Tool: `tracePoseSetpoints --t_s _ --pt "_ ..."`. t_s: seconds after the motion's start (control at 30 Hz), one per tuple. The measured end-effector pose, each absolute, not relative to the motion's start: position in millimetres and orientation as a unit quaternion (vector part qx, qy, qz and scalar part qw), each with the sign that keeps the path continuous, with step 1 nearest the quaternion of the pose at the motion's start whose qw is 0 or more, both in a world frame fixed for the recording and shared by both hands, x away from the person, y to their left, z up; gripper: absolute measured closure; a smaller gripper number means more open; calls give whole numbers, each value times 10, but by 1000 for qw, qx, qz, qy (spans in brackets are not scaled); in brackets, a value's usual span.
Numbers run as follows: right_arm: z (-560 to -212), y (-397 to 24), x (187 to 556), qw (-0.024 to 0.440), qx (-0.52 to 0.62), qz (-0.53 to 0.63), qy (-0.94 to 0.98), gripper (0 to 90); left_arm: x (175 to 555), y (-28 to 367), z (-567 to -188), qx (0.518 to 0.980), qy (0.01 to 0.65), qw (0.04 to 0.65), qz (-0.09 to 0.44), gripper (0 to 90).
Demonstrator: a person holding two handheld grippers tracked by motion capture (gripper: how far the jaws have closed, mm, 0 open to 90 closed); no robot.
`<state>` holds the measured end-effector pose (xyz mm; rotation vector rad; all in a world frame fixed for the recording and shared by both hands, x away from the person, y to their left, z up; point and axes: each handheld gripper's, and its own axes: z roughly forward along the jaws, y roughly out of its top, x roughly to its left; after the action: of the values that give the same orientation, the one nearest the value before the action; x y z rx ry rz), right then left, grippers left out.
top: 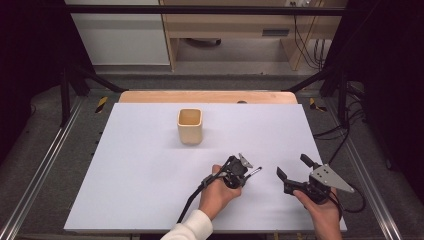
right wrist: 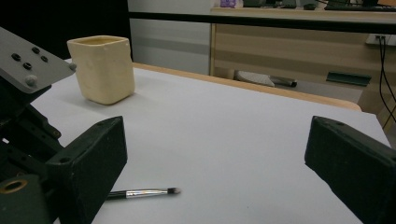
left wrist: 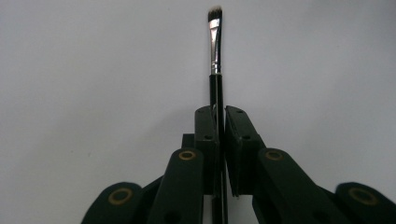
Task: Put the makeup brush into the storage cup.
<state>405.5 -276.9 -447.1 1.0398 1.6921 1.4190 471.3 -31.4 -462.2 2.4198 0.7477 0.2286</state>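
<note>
A slim make-up brush (left wrist: pixel 215 42) with a black handle, silver ferrule and dark bristles sticks out from between the pads of my left gripper (left wrist: pixel 221 114), which is shut on its handle. In the high view that left gripper (top: pixel 245 175) sits low over the white sheet at centre right, with the brush (top: pixel 255 172) pointing right. My right gripper (top: pixel 293 166) stands open a hand's width to the right, nothing between its jaws. In the right gripper view the brush (right wrist: pixel 144 192) lies level just above the sheet, ahead of the right gripper (right wrist: pixel 215 149).
A cream square cup (top: pixel 190 126) stands upright at the sheet's middle back, and the cup (right wrist: pixel 102 70) shows at the upper left of the right gripper view. The white sheet (top: pixel 140 170) covers a wooden table. Metal rails and cables run along both sides.
</note>
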Motion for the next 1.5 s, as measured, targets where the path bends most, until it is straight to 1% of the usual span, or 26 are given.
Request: tracePoseSetpoints --t_s 0.27,0.3,0.33,0.43,0.53,0.57,0.6,0.77,0.9,1.07,1.17,1.23,1.5 --pt "-4470 -2769 4055 345 401 545 651 59 4687 -168 -4526 900 278 321 97 841" --pt "-4463 -2765 4044 343 402 546 650 59 4663 -118 -4504 892 283 338 101 840" --pt "-4463 -2765 4044 343 402 546 650 59 4663 -118 -4504 892 283 338 101 840" --pt "-4451 -2747 4025 346 397 546 652 58 4611 11 -4463 879 286 366 104 840" --pt "-4450 -2737 4023 347 396 545 653 56 4600 90 -4437 876 284 373 111 840" --pt "-4444 -2724 4016 347 395 545 653 56 4585 167 -4415 865 292 392 113 840" --pt "-4444 -2724 4016 347 395 545 653 56 4585 167 -4415 865 292 392 113 840" --pt "-4412 -2639 3956 354 383 544 657 54 4542 438 -4336 836 301 440 128 840" --pt "-4399 -2579 3928 354 377 543 661 51 4541 669 -4281 815 314 468 137 840" --pt "-4378 -2461 3911 355 366 544 667 49 4532 914 -4251 799 317 489 149 840" --pt "-4390 -2325 3919 347 360 540 677 33 4520 1078 -4250 784 320 509 152 840" --pt "-4402 -2260 3939 340 358 544 679 26 4517 1116 -4252 782 319 514 153 840" --pt "-4382 -2028 4060 317 353 556 683 27 4508 1361 -4245 762 311 542 170 840"
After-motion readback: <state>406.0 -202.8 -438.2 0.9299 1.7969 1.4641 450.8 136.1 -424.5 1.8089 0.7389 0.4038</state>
